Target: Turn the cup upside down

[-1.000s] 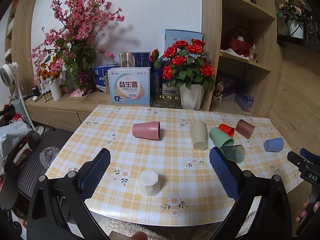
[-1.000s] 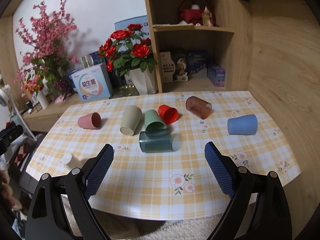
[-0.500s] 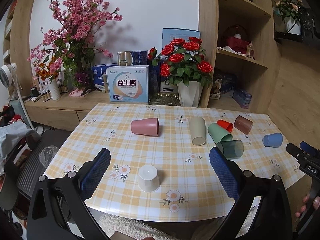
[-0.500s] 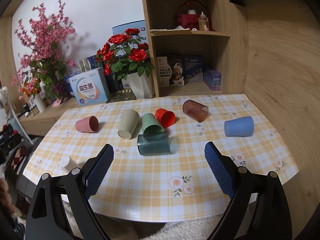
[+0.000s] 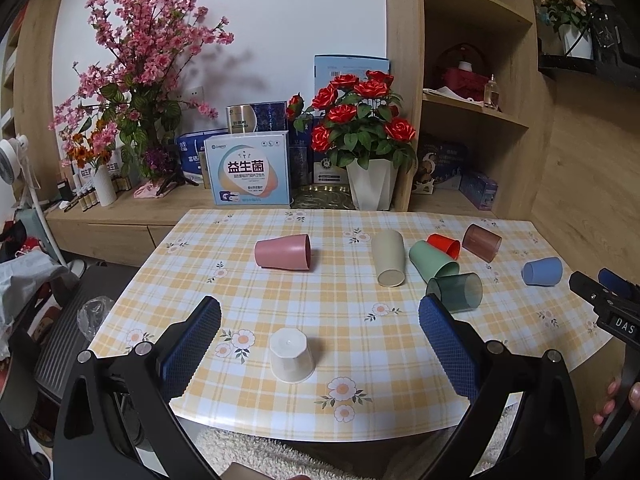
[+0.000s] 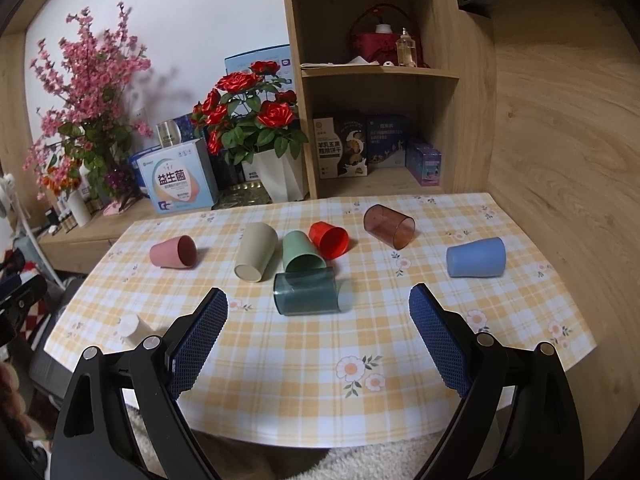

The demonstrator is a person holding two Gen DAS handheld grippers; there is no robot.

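Seven cups lying on sides across tabletop [image 5: 360, 344]; white cup [image 5: 291, 356] already standing inverted near front edge. Left gripper [image 5: 320, 334] and right gripper [image 6: 318, 334] both hovering wide, holding nothing. Risks: teal cup [image 6: 306, 293] rolling off under glancing contact; green cup [image 6: 301, 251], red cup [image 6: 329, 239] crowding, getting knocked.

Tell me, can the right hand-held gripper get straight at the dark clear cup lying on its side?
Probably yes. The right hand-held gripper is open and the dark clear cup lies just ahead, with bare tablecloth between; the green cup sits behind it.
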